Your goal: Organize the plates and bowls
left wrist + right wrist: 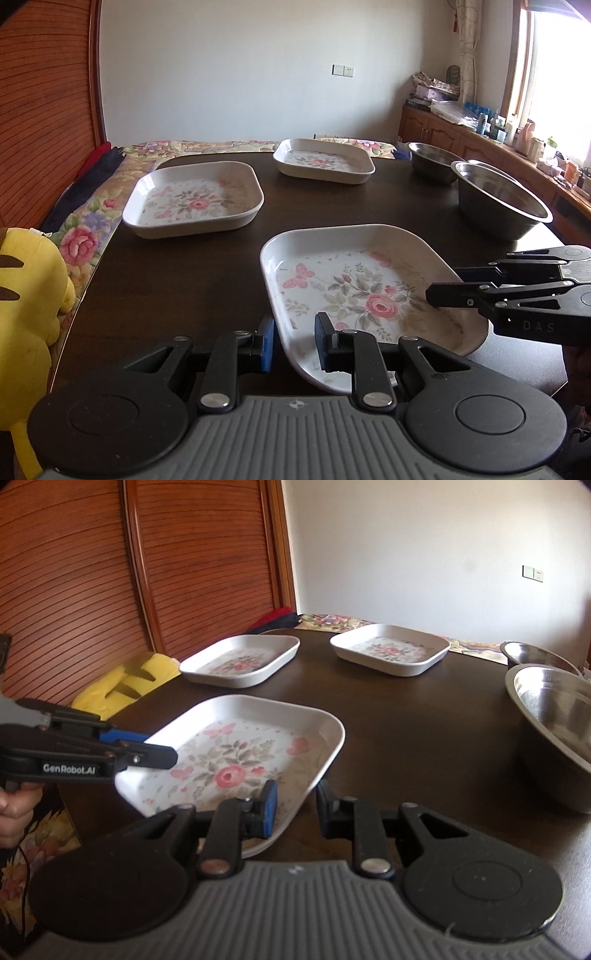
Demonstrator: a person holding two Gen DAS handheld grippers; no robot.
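Both my claws straddle the near plate's [354, 288] rim, left claw [293, 341] and right claw [295, 806] spread. It looks light, stiff, slick; I'd pinch the raised rim.

left gripper [293, 341]: fingers apart, level, facing forward | right gripper [293, 810]: fingers apart, level, facing forward

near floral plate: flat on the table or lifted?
Cannot tell for sure. The near floral plate looks tilted, with the left hand-held gripper and right hand-held gripper each straddling its rim, but no clear gap above the table shows.
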